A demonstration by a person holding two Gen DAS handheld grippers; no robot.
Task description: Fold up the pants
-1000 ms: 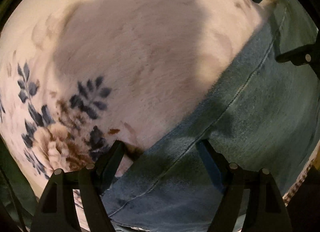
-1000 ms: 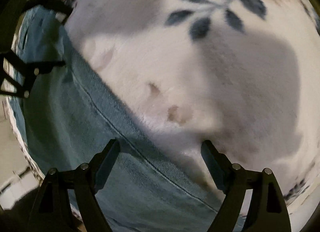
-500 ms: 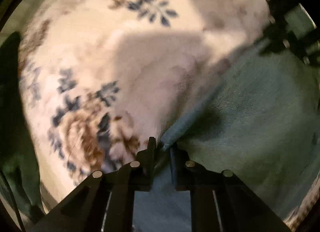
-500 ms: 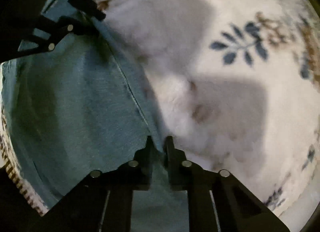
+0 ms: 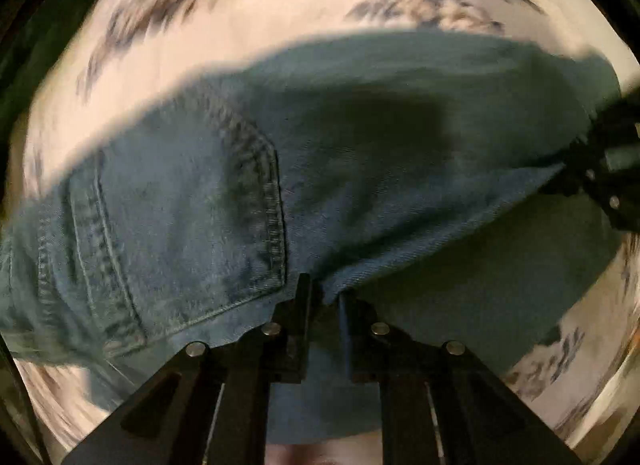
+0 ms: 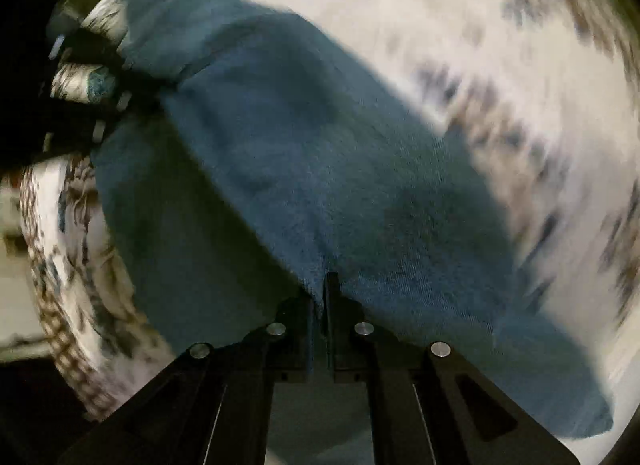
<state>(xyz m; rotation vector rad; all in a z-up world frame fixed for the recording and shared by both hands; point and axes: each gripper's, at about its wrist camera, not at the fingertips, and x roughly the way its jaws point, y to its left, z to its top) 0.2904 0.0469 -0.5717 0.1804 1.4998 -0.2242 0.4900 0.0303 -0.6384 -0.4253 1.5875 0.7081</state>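
Denim pants (image 5: 360, 169) edge pinched between closed jaws of left gripper (image 5: 322, 297) and right gripper (image 6: 320, 297).

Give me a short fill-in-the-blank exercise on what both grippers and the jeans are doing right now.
1. The left gripper has its jaws shut on the edge of the blue ____ pants.
2. The right gripper has its jaws ____ on the same pants.
3. A stitched back ____ shows in the left wrist view.
4. The pants are over a cream plush blanket printed with dark blue ____.

Missing words: denim; shut; pocket; leaves
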